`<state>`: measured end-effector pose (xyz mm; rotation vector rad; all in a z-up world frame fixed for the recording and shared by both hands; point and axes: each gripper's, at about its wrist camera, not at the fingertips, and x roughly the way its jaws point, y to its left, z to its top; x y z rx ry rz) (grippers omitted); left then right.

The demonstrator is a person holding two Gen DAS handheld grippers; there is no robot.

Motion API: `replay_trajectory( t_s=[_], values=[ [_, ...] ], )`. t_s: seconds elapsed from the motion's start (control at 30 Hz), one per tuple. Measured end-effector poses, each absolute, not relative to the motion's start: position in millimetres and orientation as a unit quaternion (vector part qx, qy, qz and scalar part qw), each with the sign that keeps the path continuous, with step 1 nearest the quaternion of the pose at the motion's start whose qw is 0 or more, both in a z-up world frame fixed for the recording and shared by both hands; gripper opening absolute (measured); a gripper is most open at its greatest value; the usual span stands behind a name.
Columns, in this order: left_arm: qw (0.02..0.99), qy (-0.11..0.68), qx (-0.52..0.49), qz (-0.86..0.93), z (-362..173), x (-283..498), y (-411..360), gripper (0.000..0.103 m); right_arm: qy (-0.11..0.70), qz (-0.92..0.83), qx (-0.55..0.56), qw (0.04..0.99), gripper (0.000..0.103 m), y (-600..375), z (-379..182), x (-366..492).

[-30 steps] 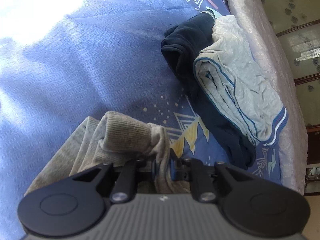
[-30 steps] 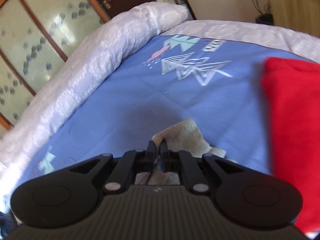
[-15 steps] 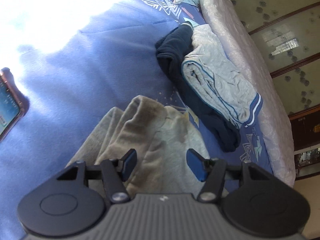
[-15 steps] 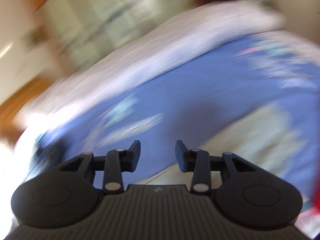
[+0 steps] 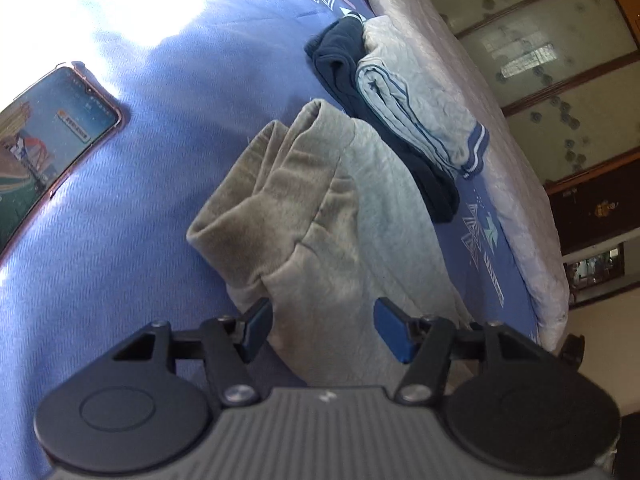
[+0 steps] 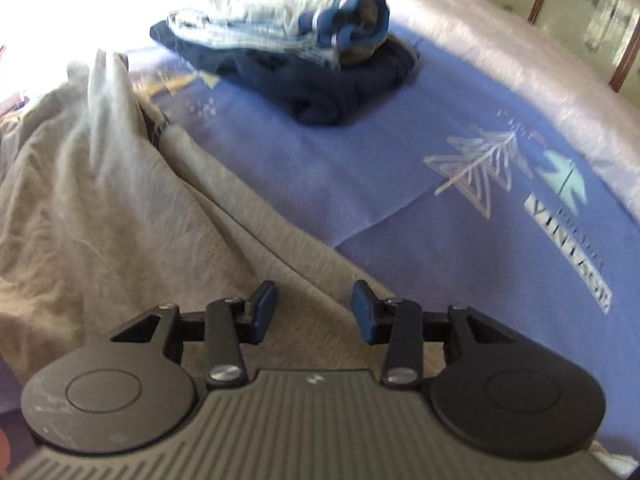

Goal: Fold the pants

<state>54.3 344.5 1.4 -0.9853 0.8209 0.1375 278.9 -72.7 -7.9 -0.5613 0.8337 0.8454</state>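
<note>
The grey-beige pants [image 5: 320, 208] lie folded over on the blue bedspread [image 5: 140, 200], cuffs at the far end. My left gripper [image 5: 322, 326] is open and empty, hovering just above the pants' near part. In the right wrist view the same pants [image 6: 120, 216] spread across the left and lower middle. My right gripper [image 6: 314, 314] is open and empty, its fingers just above the pants' edge.
A folded pile of dark navy and light grey-blue garments [image 5: 400, 120] lies beyond the pants; it also shows in the right wrist view [image 6: 288, 48]. A phone [image 5: 44, 144] with a lit screen lies at left. The bed's pale quilted edge [image 5: 500, 168] runs along the right.
Both grippers were shut on the pants a second ago; both have opened and let go. The pants now lie on the bed. The right gripper swung round to face the clothes pile.
</note>
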Motion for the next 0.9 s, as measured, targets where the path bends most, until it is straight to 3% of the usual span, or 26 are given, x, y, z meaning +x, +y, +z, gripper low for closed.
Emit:
replay_trajectory(
  t_s=[0.03,0.07,0.27,0.63,0.9],
  values=[
    [0.800,0.381,-0.459,0.061,0,50,343,0.057,0.394,0.397,-0.258,0.788,0.009,-74,-10,279],
    [0.801,0.379,-0.460,0.058,-1,47,342,0.057,0.393,0.402,-0.261,0.785,0.006,-75,-8,276],
    [0.798,0.370,-0.472,0.049,-5,36,340,0.057,0.334,0.401,-0.247,0.817,0.008,-85,18,270],
    [0.785,0.390,-0.480,0.034,-22,46,324,0.060,0.329,0.419,-0.190,0.824,0.012,-72,17,274],
    [0.782,0.393,-0.484,0.021,-32,60,312,0.067,0.290,0.464,-0.342,0.764,0.016,-5,-6,249]
  ],
)
